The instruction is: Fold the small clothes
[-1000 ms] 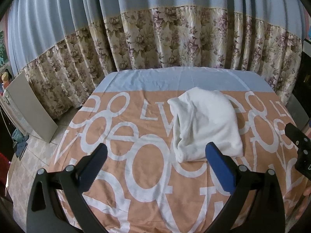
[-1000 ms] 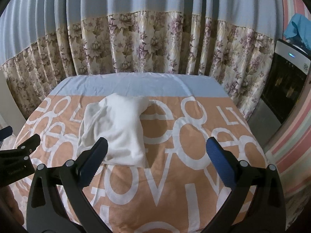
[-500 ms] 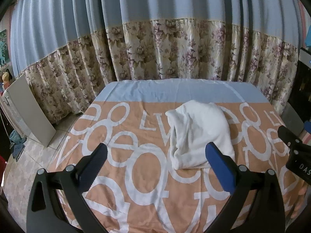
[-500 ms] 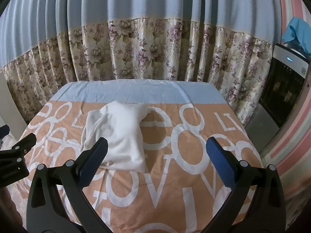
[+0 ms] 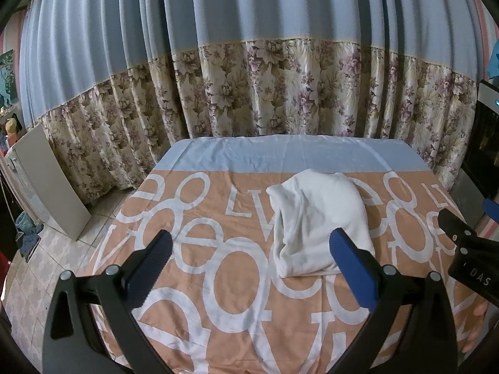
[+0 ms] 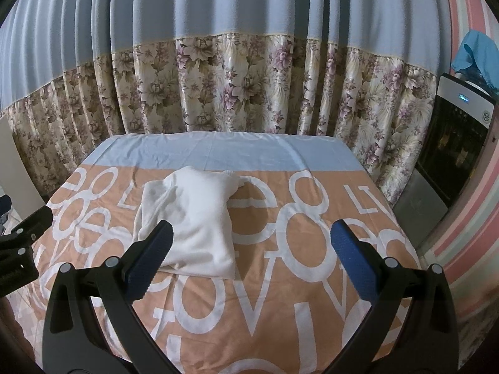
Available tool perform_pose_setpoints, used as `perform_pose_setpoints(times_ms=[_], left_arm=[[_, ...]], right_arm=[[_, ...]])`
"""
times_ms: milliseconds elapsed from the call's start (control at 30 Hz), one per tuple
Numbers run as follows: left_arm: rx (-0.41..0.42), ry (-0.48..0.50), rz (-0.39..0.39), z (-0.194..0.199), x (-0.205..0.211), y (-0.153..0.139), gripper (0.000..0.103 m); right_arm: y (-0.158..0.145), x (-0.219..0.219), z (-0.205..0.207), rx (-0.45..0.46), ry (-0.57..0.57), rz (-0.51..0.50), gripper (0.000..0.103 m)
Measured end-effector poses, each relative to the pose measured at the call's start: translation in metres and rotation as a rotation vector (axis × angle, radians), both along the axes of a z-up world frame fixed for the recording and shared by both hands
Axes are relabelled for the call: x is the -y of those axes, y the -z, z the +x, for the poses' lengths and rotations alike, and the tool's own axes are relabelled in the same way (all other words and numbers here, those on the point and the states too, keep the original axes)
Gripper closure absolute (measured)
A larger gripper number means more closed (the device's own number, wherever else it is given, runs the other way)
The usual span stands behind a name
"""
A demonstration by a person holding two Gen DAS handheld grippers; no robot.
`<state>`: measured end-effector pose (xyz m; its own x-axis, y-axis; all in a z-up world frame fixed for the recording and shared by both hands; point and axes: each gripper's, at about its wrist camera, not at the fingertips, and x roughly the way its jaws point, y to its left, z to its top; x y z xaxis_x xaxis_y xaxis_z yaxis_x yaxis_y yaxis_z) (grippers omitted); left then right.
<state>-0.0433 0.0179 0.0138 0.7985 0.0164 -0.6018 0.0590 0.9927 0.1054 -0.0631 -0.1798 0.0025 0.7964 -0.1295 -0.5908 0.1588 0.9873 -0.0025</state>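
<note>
A white garment (image 5: 318, 221) lies folded in a compact bundle on the orange sheet with white letters (image 5: 218, 280). It also shows in the right wrist view (image 6: 193, 224). My left gripper (image 5: 249, 249) is open and empty, held back from the bundle, near the bed's front. My right gripper (image 6: 249, 246) is open and empty too, held back from the bundle. The right gripper's body (image 5: 467, 255) shows at the right edge of the left wrist view. The left gripper's body (image 6: 21, 243) shows at the left edge of the right wrist view.
A blue and floral curtain (image 5: 280, 78) hangs behind the bed. A white board (image 5: 46, 184) leans at the left over a tiled floor (image 5: 37, 265). A dark appliance (image 6: 452, 149) stands at the right, close to the bed's corner.
Both grippers have drawn back and up from the bundle, so it looks smaller and farther. The garment has not moved. Both stay open.
</note>
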Motion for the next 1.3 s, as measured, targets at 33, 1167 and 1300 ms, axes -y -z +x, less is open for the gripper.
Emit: perform_pose_setpoints(times_ms=[33,1167,1300], left_arm=[[0.0,0.0,0.0,0.0,0.0,0.0,0.002],[-0.001,0.019,0.008,-0.001,0.0,0.0,0.002],[0.002,0.038,0.009,-0.001,-0.005,0.0,0.002]], right_arm=[[0.001,0.0,0.0,-0.001,-0.001,0.0,0.003],[0.015,-0.003,0.001,-0.018,-0.013,-0.007,0.003],[0.014,-0.002,0.003,-0.017,-0.014,-0.007,0.003]])
